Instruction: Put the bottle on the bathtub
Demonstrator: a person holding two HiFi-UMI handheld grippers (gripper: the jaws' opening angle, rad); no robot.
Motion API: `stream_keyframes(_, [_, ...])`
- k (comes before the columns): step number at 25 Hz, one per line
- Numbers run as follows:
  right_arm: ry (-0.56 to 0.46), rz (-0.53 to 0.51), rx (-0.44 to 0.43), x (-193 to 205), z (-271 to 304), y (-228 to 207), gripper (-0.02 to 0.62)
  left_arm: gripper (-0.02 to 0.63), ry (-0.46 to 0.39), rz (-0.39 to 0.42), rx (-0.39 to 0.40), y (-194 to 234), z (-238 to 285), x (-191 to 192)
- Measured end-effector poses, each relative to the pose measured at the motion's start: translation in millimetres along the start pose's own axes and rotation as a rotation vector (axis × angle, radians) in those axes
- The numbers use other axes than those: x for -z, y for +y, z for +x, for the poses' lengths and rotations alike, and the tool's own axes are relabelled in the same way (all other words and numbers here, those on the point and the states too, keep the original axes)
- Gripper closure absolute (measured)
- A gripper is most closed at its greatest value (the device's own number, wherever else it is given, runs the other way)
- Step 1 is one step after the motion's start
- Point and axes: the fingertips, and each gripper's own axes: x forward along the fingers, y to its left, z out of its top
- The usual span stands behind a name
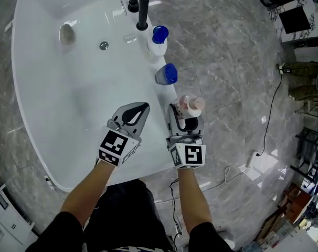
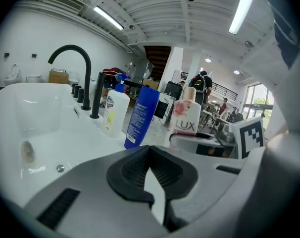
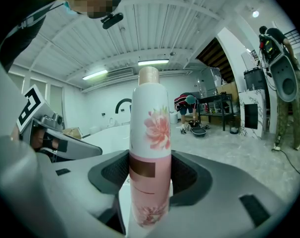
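The fingers [image 3: 188, 175] of the right gripper [image 3: 150, 177] are closed on the pink bottle [image 3: 150, 133], one dark pad pressing each side of its lower body. The bottle stands upright, with its pale cap on top and a flower printed on its front. In the head view it sits over the right rim of the white bathtub [image 1: 70, 119], at the near end of the rim. I cannot tell whether its base touches the rim.

The left gripper [image 2: 151, 152] is to the left of the right one, over the inside of the tub and apart from the bottle. Its fingers are closed together with nothing between them.

Farther along the same rim stands a blue bottle [image 1: 167, 73]. Beyond it is a white bottle [image 1: 159, 40] with a blue cap. The three bottles form a row, each near the next and none touching. Past the white bottle a black tap [image 1: 142, 12] and other dark fittings rise from the rim. In the left gripper view a tall curved spout arches over the basin. A round drain [image 1: 103, 45] lies on the tub floor near the tap end.

Around the tub is a grey marbled floor [image 1: 227, 62]. A thin cable [image 1: 268, 121] trails across it to the right, well apart from the grippers.
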Motion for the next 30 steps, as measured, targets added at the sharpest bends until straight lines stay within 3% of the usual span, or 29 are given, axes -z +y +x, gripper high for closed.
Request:
stream_keyframes(12, [0.022, -0.035, 0.004, 10, -12, 4, 0.345, 0.598, 0.016, -0.029, -0.006, -8, -5, 11])
stream_keyframes(21, [0.096, -0.064, -0.008, 19, -19, 14, 0.344, 0.598, 0.013, -0.044, -0.013, -22, -30, 5])
stream_keyframes(30, [0.135, -0.037, 0.020, 6, -80, 26, 0.344, 0.598, -0.008, -0.052, -0.029, -52, -84, -13])
